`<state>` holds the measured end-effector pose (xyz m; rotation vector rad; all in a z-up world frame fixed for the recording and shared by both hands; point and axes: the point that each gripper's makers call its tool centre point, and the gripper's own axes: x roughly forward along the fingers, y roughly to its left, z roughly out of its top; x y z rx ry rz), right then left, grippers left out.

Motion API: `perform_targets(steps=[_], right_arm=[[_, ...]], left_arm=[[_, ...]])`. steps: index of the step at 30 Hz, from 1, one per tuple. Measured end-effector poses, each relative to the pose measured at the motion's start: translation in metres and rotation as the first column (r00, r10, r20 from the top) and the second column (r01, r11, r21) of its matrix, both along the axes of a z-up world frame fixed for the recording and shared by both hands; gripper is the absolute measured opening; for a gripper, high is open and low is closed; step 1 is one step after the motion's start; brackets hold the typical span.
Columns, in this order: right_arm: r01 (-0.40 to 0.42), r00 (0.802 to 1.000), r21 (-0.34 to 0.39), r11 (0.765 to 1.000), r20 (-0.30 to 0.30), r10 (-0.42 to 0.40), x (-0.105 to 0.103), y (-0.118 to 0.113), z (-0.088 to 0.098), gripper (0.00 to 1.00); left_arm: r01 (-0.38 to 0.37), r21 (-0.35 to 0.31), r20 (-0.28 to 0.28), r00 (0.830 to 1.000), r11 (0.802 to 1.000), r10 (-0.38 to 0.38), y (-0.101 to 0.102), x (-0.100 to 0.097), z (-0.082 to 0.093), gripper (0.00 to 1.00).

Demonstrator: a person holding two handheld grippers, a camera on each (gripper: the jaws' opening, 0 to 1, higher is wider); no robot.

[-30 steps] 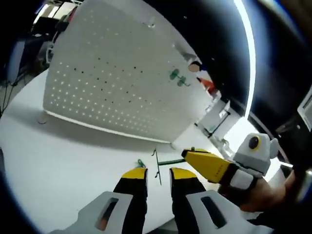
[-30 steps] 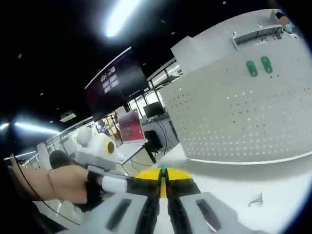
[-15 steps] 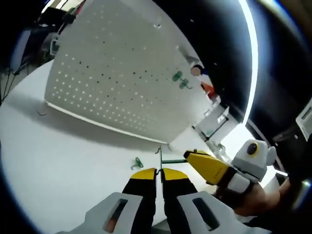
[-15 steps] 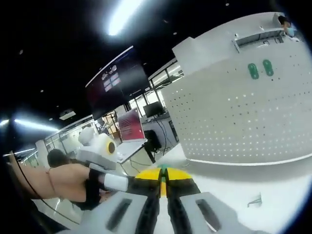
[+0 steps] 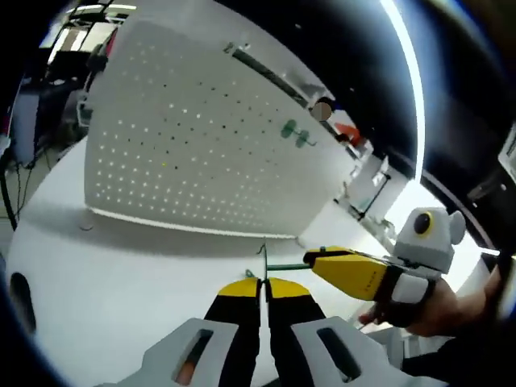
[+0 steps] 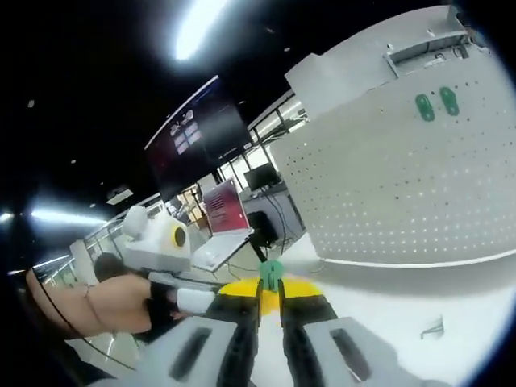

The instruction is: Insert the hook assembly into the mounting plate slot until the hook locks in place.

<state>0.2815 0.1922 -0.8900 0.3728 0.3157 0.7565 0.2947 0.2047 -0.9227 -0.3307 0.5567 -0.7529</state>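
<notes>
pegboard: matt white perforated metal | table: smooth white

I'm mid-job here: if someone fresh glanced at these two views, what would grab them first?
Probably the big white pegboard standing on the white table, with two green hooks already mounted near its top. Next, the two yellow-tipped grippers meeting in front of it: the left gripper pinches a thin wire hook, the right gripper a green piece.

White round-edged table, matte top; bearing upright white perforated pegboard panel on small feet, standing toward the far side, and one small green clip-like piece lying loose on the surface in front of the panel.
</notes>
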Motion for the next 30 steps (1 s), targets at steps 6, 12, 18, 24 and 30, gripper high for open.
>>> perform_targets(steps=[6,12,18,24,30], right_arm=[[-0.004,0.997,0.084,0.996,-0.075,0.01,-0.002,0.005,0.0,0.08],[0.0,0.996,0.106,0.994,-0.092,0.01,0.0,0.008,-0.001,0.08],[0.015,0.992,0.158,0.987,-0.129,0.005,0.004,0.006,0.001,0.04],[-0.001,0.996,0.163,0.987,-0.086,0.015,0.004,0.005,0.012,0.03],[-0.007,0.995,0.165,0.986,-0.093,0.023,0.002,0.004,0.012,0.03]], left_arm=[[0.038,0.104,0.07,0.997,0.994,-0.045,0.001,-0.001,-0.002,0.01],[0.047,0.095,0.078,0.995,0.994,-0.055,-0.005,-0.004,0.001,0.01],[0.059,0.145,0.148,0.986,0.988,-0.081,-0.007,-0.005,0.007,0.01],[0.06,0.161,0.236,0.967,0.985,-0.098,-0.011,-0.003,0.022,0.01],[0.051,0.193,0.254,0.962,0.98,-0.101,-0.011,-0.001,0.024,0.02]])
